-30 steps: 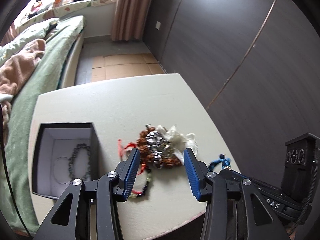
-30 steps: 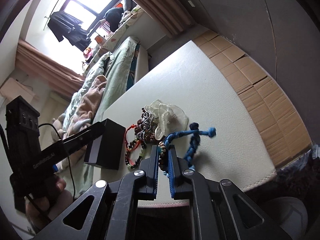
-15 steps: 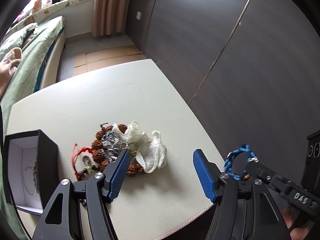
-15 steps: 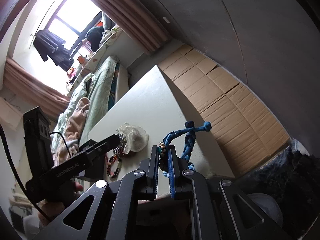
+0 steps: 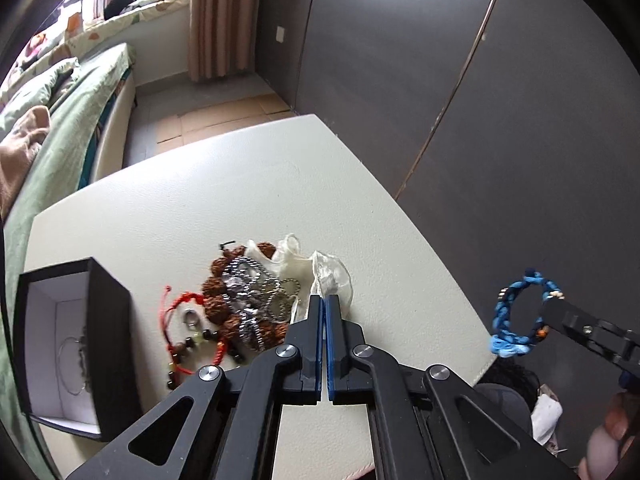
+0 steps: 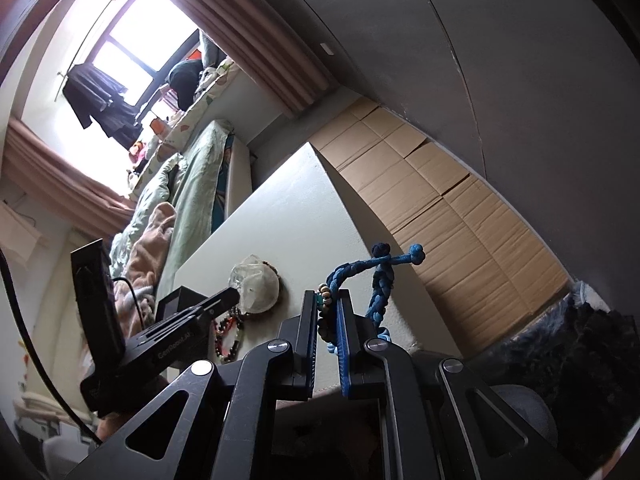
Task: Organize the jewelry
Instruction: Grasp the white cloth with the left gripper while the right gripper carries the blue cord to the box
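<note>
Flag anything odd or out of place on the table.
The jewelry is one tangled heap: brown beads, silver chain and red cord over a clear pouch. The black box beside it holds two pieces. No damage visible.

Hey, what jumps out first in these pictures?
A blue braided bracelet dangles off the table's edge, pinched in the right gripper. On the table a tangle of beads and chains lies beside an open black box. The left gripper, just closed, meets a white pouch.

A blue braided bracelet [image 5: 516,320], a red cord bracelet [image 5: 180,312] and brown seed beads [image 5: 216,288] show against the cream worktop [image 5: 200,208]. The box [image 5: 76,344] is black outside, white inside.
</note>
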Tool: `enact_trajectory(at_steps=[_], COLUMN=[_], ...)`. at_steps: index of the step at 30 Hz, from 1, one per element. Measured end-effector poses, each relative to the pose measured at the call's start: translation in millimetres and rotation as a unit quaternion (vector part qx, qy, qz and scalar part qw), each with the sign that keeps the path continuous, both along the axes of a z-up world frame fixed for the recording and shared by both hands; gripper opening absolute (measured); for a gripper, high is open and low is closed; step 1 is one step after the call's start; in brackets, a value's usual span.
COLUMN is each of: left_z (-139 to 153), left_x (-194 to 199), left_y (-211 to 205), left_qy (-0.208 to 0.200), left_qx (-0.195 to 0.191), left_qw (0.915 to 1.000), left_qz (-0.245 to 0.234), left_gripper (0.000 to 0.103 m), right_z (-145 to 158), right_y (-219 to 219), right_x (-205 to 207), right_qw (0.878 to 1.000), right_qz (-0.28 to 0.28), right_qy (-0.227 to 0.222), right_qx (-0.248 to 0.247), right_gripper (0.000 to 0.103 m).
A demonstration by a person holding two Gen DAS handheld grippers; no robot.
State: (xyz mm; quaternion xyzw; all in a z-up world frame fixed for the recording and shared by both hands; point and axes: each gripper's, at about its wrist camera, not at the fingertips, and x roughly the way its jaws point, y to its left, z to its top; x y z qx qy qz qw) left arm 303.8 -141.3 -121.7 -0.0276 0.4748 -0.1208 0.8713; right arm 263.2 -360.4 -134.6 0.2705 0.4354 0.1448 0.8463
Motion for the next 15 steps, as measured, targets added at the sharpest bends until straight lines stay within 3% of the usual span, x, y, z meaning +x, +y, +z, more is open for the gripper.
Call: enact_trajectory(at_steps=[15], left_z=[82], left_x=[-38], left_y=[54], left_qy=[-0.076], left_qx=[-0.037], left_qw=[0.9959], left_qz=[0.034], left_gripper=[0.0], right_z=[13], right_y=[58], right_x=[-3], right_qw=[0.998], right_qz=[0.055], right_qy=[-0.014], right_qx=[0.002], right_gripper=[0.01])
